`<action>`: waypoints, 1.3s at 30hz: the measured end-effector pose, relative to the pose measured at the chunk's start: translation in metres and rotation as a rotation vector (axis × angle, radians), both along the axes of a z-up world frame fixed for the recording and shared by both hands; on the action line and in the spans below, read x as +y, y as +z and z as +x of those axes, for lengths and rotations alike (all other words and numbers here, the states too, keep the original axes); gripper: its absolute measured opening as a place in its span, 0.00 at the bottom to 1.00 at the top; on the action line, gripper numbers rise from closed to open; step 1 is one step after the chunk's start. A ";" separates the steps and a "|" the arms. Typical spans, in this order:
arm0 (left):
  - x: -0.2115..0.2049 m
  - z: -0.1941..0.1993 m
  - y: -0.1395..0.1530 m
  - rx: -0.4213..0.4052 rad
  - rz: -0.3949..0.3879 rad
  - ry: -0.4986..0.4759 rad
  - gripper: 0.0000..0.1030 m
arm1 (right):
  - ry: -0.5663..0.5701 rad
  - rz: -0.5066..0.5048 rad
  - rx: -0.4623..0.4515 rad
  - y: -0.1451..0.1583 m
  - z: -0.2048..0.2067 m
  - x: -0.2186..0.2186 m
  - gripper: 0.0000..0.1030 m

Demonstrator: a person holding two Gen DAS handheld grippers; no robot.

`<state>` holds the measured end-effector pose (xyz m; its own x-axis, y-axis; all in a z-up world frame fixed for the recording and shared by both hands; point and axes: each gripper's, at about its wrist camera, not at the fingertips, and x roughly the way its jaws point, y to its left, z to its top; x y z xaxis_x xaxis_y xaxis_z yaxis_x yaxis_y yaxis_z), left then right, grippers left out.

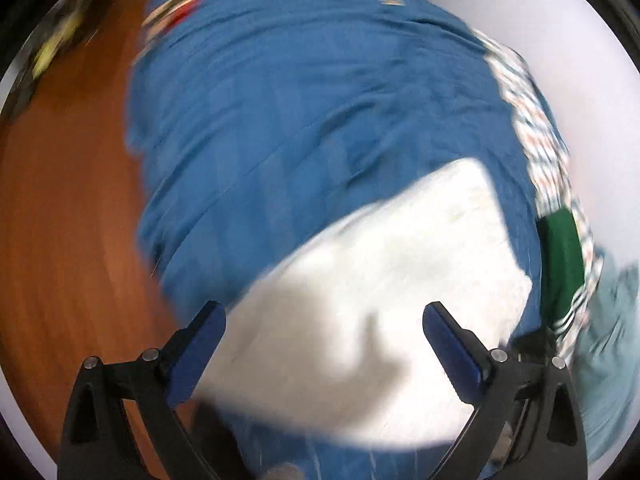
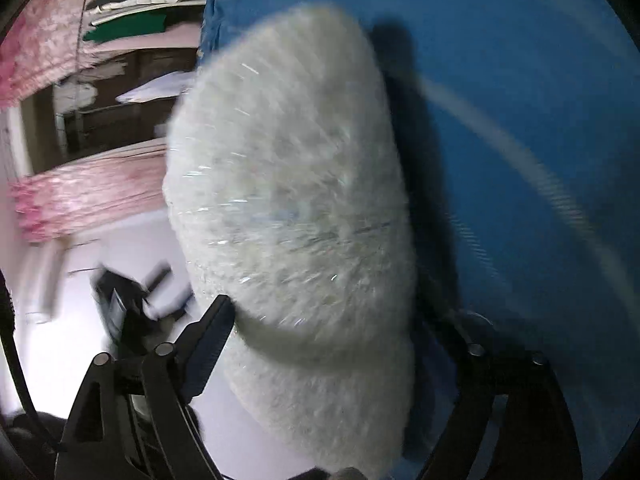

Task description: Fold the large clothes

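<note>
A: Where is the left gripper (image 1: 324, 340) sitting?
B: Spread apart over the white sweater (image 1: 384, 280), grasping nothing.
A: And the right gripper (image 2: 344, 328)?
B: Straddling that sweater (image 2: 288, 184) (grip unclear), lying against blue cloth (image 2: 520, 120).

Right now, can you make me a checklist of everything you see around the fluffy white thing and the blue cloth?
Surface: blue cloth spread over a brown wooden top.
Job's things: fluffy white garment lying on the blue cloth.
Clutter: patterned and green fabric at the cloth's edge.
Grippers: left gripper open, fingers either side of the white garment; right gripper open, white garment between its fingers.
Cables: black cable at the right view's edge.
Surroundings: pink fabric, stacked clothes; blurred.
</note>
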<state>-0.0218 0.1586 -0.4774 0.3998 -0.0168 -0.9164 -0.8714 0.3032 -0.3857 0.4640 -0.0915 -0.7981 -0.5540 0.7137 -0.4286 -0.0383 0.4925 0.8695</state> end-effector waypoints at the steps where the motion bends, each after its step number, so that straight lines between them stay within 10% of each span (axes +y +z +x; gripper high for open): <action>1: -0.005 -0.009 -0.004 -0.006 -0.024 0.031 0.98 | 0.008 0.015 0.013 -0.004 0.001 0.005 0.89; 7: -0.029 -0.022 -0.056 -0.131 -0.185 0.128 0.98 | 0.030 0.029 -0.039 0.001 0.001 0.036 0.90; 9: -0.020 -0.009 -0.070 -0.223 -0.179 0.172 0.95 | 0.002 0.045 -0.042 0.003 0.001 0.035 0.77; 15: 0.003 0.026 -0.043 -0.278 -0.054 0.174 0.17 | -0.096 0.103 0.015 0.009 0.003 0.015 0.57; 25: 0.023 0.117 0.031 -0.368 0.026 -0.015 0.17 | -0.278 0.219 -0.049 0.073 0.043 -0.028 0.53; 39: -0.015 0.474 0.100 -0.607 -0.038 -0.354 0.17 | -0.519 0.250 -0.317 0.223 0.307 -0.186 0.53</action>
<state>0.4523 0.1435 -0.3775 0.8052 -0.2681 -0.5289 -0.3501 0.5049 -0.7890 0.7708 -0.2775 -0.5748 0.0150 0.9536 -0.3007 -0.1231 0.3002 0.9459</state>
